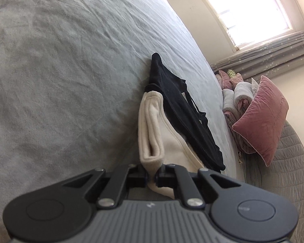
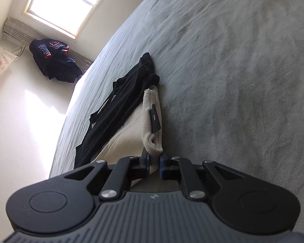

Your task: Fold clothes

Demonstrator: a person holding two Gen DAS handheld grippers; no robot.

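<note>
Left gripper (image 1: 151, 177) and right gripper (image 2: 154, 163) each pinch the cream fleece edge of a cream-and-black garment (image 1: 160, 133) — jaws closed narrowly on the fabric. The garment stretches away from both grippers across the grey bedspread (image 1: 60, 70), its black part (image 2: 119, 105) lying farther off. A pink cushion (image 1: 261, 117) rests near the bed's edge — under the window (image 1: 243, 10).

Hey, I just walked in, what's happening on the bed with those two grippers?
A person is folding clothes on the grey bedspread with two handheld grippers. The left gripper and the right gripper are each shut on the cream fleece garment with black trim, pinching its thick folded edge. Its black fabric and thin straps trail along the bed beyond the cream part. A pink velvet cushion sits at the bed's far side.
</note>
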